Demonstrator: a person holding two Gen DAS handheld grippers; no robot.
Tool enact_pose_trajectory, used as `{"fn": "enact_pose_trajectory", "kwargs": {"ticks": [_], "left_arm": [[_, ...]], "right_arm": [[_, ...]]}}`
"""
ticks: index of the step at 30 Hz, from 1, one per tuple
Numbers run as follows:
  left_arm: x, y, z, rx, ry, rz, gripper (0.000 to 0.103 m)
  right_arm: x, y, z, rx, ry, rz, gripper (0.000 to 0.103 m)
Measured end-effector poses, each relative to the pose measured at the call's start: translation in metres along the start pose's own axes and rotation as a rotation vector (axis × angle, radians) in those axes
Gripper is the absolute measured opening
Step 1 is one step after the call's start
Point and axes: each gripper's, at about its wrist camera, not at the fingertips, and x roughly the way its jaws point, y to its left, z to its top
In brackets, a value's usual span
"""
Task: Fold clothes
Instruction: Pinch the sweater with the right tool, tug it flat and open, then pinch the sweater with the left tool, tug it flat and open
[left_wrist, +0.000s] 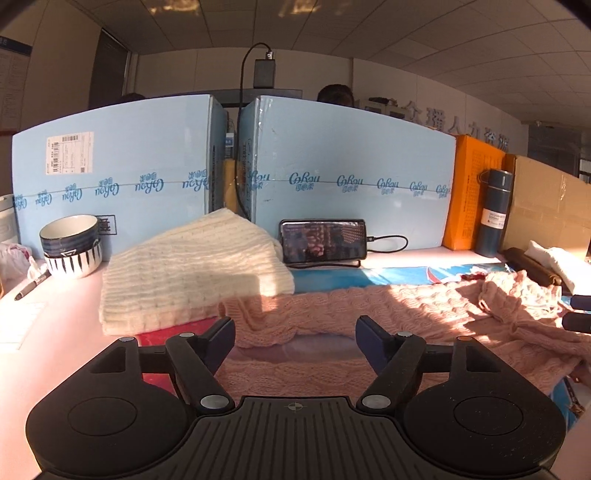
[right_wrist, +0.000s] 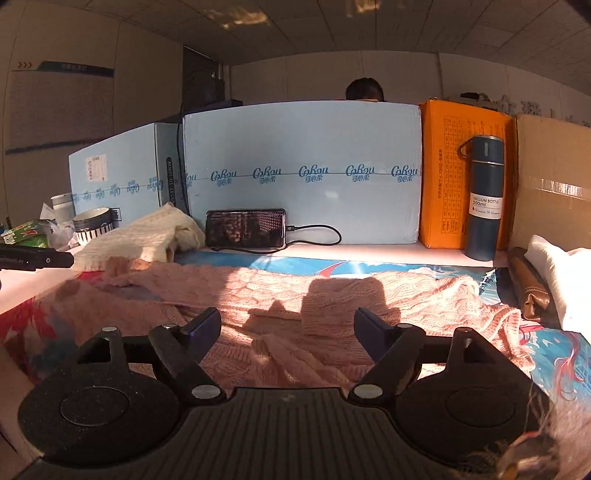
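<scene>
Now both grippers (left_wrist: 295, 334) (right_wrist: 288, 328) gape wide, empty, above the rumpled pink cable-knit sweater (left_wrist: 369, 314).

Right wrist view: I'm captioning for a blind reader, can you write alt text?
The open right gripper hovers over a rumpled pink knit sweater on a table. Behind lie a cream sweater, a charging phone, blue boxes and a vacuum bottle.

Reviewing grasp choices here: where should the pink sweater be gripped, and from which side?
Probably the pink sweater is best taken at its near-left edge, where the knit lifts off the mat in a thick roll. Come in low from the front; the open left gripper already faces it.
</scene>
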Motion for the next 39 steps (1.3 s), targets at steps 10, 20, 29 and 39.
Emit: {"fn": "enact_pose_trajectory", "kwargs": {"ticks": [10, 20, 29, 39], "left_arm": [[0.071, -0.104, 0.020, 0.095, 0.064, -0.452, 0.075], [0.136, -0.185, -0.013, 0.318, 0.270, -0.609, 0.045], [0.091, -0.174, 0.015, 0.245, 0.074, -0.519, 0.020], [0.108, -0.159, 0.006, 0.204, 0.140, -0.379, 0.075]], "right_arm": [[-0.059, -0.051, -0.041, 0.480, -0.132, -0.039, 0.080], [-0.054, -0.084, -0.053, 0.669, -0.091, 0.005, 0.080], [-0.067, -0.094, -0.050, 0.736, -0.184, 0.088, 0.080], [-0.016, -0.082, -0.040, 0.753, -0.034, 0.165, 0.083]]}}
